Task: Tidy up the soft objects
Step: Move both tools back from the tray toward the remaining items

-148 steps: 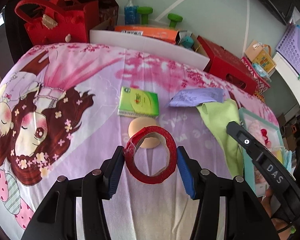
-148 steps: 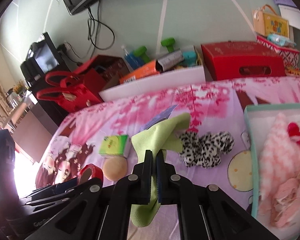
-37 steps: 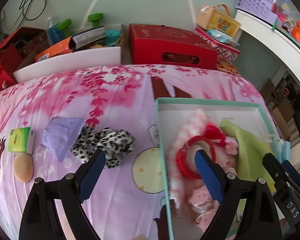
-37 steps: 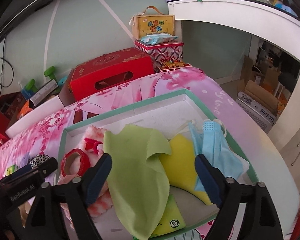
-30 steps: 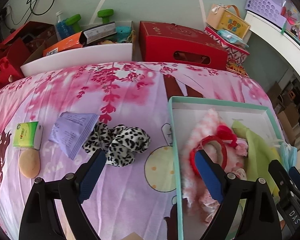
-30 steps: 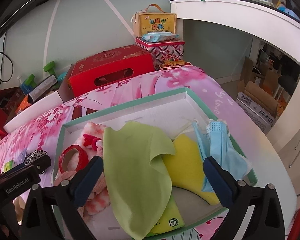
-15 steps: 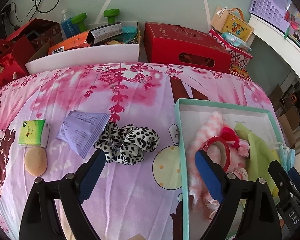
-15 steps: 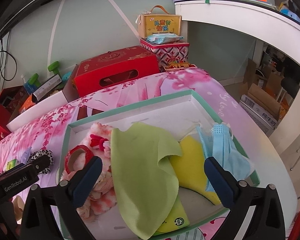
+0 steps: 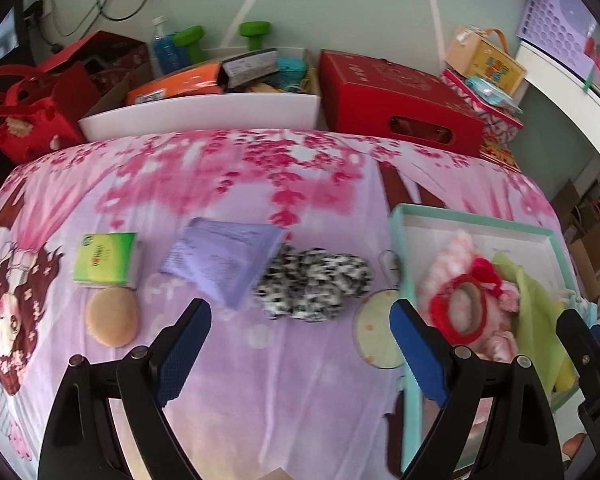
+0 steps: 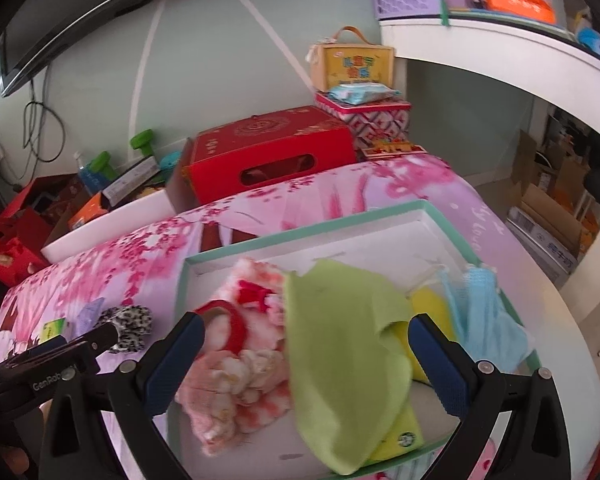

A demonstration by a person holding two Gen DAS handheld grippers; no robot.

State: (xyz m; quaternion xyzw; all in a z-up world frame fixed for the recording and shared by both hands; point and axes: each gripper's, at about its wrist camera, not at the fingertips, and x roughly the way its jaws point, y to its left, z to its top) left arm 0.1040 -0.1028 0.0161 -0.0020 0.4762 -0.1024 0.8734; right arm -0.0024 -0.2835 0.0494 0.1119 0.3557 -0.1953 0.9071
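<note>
**Sorting roughly half done: four things lie outside the box**

Both tongs stand wide open and hold nothing: the left gripper (image 9: 300, 340) hovers over the bedspread left of the teal box (image 9: 397, 216), the right gripper (image 10: 305, 340) over the box itself.

Inside the box, counted: one pink fluffy cloth (image 10: 256, 364), one red tape ring (image 10: 236, 326), one green cloth (image 10: 339, 328), one yellow sponge (image 10: 429, 300), one blue face mask (image 10: 483, 320).

Left of the box, on the bedspread: one leopard-print scrunchie (image 9: 311, 284) nearest it, one purple packet (image 9: 224, 256) touching the scrunchie, then one green tissue pack (image 9: 104, 258) and one round beige puff (image 9: 111, 316). These likely remain to be moved.
</note>
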